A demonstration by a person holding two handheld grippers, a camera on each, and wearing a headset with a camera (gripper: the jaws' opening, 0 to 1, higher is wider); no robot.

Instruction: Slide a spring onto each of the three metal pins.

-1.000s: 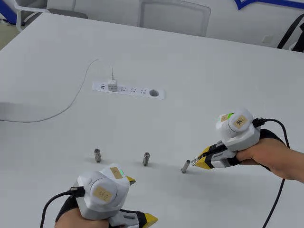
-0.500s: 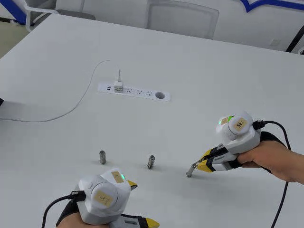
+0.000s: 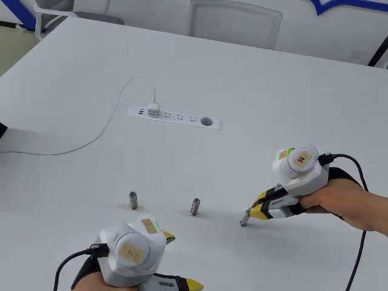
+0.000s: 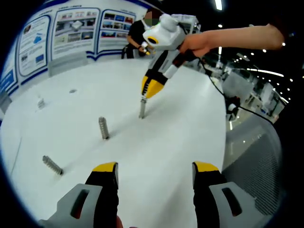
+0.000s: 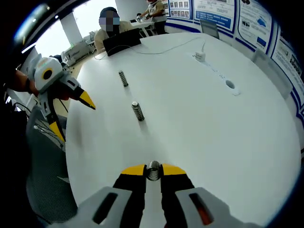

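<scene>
Right gripper view: right gripper (image 5: 152,172) jaws clenched on spring (image 5: 152,170); only coil end shows between yellow tips, whatever lies beneath hidden. Head view: third pin (image 3: 243,220) top covered by those tips; whether spring sits over it hard to tell. Left gripper (image 4: 154,167) jaws released, nothing between, above counter (image 4: 180,128); in head view cut off at bottom edge. Three pins counted: left pin (image 3: 133,199) and middle pin (image 3: 195,207) each carry a spring, standing apart. One power strip (image 3: 174,117) farther back.
</scene>
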